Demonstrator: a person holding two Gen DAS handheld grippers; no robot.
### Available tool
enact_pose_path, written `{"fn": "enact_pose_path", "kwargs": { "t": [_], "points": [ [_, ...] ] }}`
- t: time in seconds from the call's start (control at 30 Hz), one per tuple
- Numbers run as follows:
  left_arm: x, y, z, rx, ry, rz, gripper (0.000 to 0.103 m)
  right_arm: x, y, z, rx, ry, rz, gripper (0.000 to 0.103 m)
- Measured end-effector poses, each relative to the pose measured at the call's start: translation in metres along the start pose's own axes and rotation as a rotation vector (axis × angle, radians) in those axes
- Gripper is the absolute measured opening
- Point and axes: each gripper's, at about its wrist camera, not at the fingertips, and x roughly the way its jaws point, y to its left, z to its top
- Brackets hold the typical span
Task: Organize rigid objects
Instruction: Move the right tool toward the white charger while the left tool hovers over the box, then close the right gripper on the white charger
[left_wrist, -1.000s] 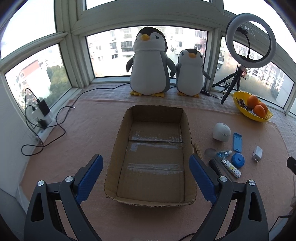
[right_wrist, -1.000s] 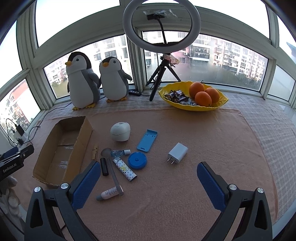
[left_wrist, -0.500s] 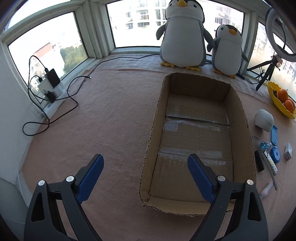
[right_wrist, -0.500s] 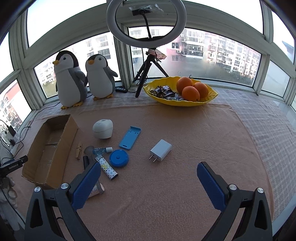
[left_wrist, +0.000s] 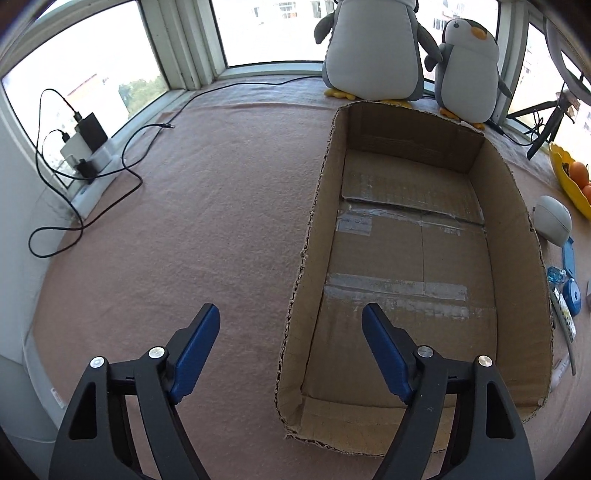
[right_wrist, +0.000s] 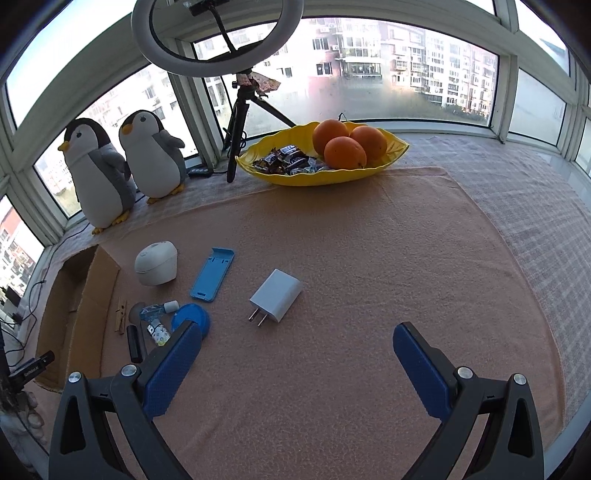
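The left gripper (left_wrist: 290, 325), jaws just narrowed yet gripping nothing, straddles the left wall of the cardboard box (left_wrist: 513, 206); the right gripper (right_wrist: 297, 343) is spread empty near the white charger (right_wrist: 276, 298); the thin wall could be crushed or the box dragged

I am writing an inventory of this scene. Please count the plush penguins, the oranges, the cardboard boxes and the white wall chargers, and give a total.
Plush penguins: 2
Oranges: 3
Cardboard boxes: 1
White wall chargers: 1
Total: 7
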Motion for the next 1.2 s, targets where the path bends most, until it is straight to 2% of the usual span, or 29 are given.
{"fn": "enact_pose_path", "kwargs": {
  "t": [0.1,0.17,0.23,0.5,0.73,0.9,1.03,1.2],
  "points": [
    [0.006,-0.003,-0.001,0.01,0.007,0.008,0.079,0.012,0.004,0.001,0.004,0.031,0.02,0.102],
    [0.009,-0.004,-0.001,0.016,0.016,0.013,0.075,0.017,0.011,-0.001,-0.015,0.043,0.027,0.102],
    [0.013,-0.005,-0.003,0.021,0.028,0.018,0.066,0.022,0.016,-0.003,-0.032,0.047,0.017,0.102],
    [0.013,-0.012,-0.007,0.053,0.026,0.011,0.051,0.05,0.013,0.013,0.019,0.108,-0.007,0.102],
    [0.013,-0.014,-0.007,0.083,0.027,-0.005,0.047,0.078,0.016,0.035,0.031,0.184,-0.042,0.087],
    [0.014,-0.012,-0.005,0.084,0.039,-0.033,0.047,0.101,0.015,0.044,0.069,0.26,-0.07,0.08],
    [0.015,-0.011,-0.004,0.087,0.045,-0.058,0.047,0.118,0.014,0.044,0.104,0.327,-0.095,0.062],
    [0.016,-0.008,-0.003,0.087,0.052,-0.092,0.047,0.127,0.022,0.043,0.088,0.342,-0.136,0.062]
  ]
}}
